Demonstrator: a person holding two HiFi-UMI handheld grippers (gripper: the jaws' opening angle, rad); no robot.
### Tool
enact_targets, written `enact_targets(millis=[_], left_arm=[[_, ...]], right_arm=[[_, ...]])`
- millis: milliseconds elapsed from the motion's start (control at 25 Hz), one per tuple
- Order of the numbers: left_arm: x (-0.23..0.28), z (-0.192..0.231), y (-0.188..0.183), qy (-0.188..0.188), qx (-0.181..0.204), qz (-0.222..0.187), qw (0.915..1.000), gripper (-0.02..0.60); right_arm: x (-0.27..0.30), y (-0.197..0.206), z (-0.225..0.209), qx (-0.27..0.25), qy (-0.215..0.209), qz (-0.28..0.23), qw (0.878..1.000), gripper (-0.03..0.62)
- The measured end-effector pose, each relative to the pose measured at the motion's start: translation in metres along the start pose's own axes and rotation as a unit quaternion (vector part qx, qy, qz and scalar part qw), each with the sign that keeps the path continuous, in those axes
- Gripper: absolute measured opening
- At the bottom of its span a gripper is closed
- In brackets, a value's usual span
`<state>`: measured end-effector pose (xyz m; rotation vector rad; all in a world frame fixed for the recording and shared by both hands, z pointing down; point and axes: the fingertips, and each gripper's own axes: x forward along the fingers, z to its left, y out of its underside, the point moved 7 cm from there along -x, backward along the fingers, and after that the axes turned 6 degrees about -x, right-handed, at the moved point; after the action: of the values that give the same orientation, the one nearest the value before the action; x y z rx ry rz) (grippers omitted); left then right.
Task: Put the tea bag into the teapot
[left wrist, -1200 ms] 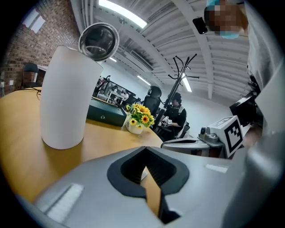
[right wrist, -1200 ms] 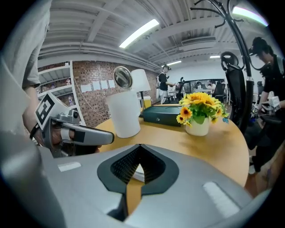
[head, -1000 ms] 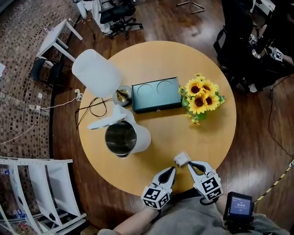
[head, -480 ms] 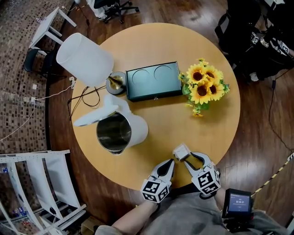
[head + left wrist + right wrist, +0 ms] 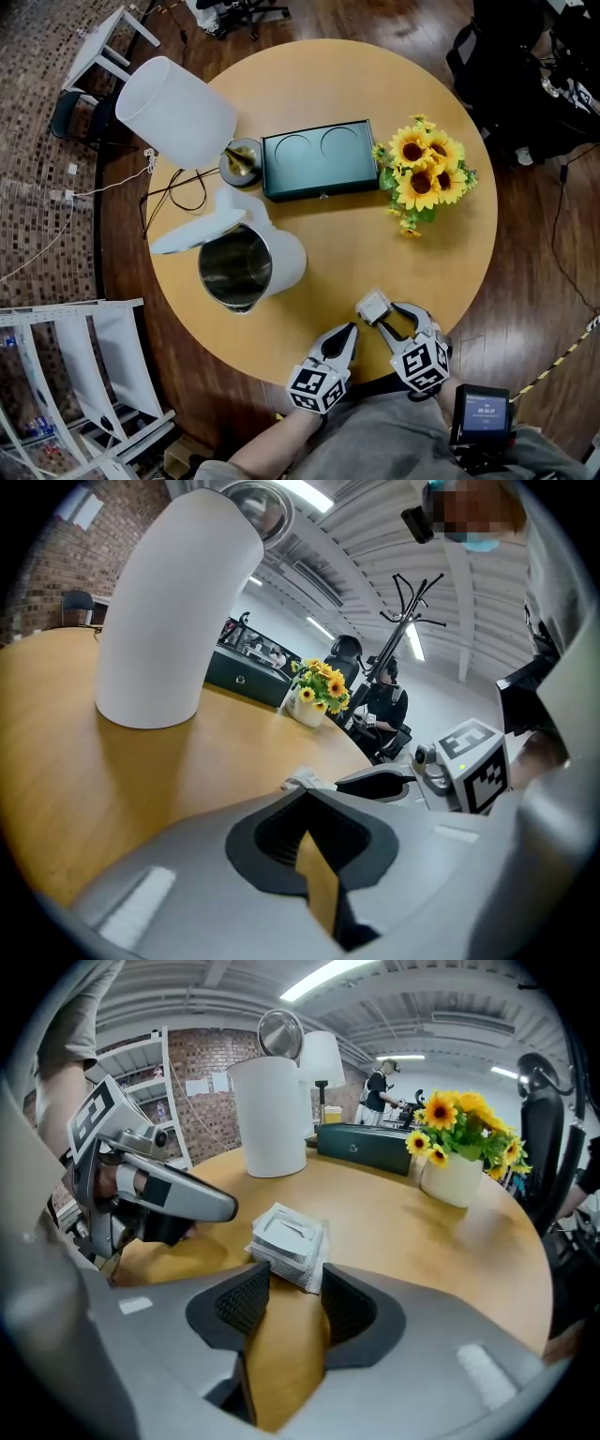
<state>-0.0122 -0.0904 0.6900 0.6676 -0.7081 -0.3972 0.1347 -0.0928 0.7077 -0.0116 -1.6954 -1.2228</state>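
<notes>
**Tea bag loose on the surface, teapot open and waiting**

The small square white paper-wrapped tea bag (image 5: 372,307) lies flat on the round light-wood surface (image 5: 356,239), near its front edge. It sits right at the mouth of the right gripper (image 5: 389,317), whose jaws have just been opening and now stand wide, neither pad pressing the packet. The left gripper (image 5: 349,329) is just beside it, its tips drawn together with nothing between them. The white teapot with a steel inside (image 5: 289,258) stands well apart, further back and to the left. Its white lid (image 5: 192,239) is flipped open, and no tea bag shows in what can be seen of its inside. By my reading the task has barely begun: the bag has yet to be gripped, lifted, carried over the open mouth and dropped in.
</notes>
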Motion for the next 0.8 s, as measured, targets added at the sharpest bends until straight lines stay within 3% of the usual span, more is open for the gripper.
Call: enact_targets(millis=[160,240,280,800], left_arm=[[0.003,0.0,-0.003,0.001,-0.001,-0.003,1.0,0.0],[0.004,0.0,-0.004,0.0,-0.002,-0.004,1.0,0.0],[0.004,0.0,-0.005,0.0,-0.002,-0.004,1.0,0.0],[0.002,-0.009,-0.019,0.004,0.014,-0.025,0.9996,0.0]], right_arm=[[0.0,-0.002,0.003,-0.038,-0.009,0.007,0.999,0.136],[0.002,-0.004,0.009,-0.062,-0.01,0.012,0.998,0.059],[0.002,-0.005,0.011,-0.069,-0.006,0.015,0.997,0.05],[-0.012,-0.022,0.002,-0.061,0.019,-0.013,0.998,0.025]])
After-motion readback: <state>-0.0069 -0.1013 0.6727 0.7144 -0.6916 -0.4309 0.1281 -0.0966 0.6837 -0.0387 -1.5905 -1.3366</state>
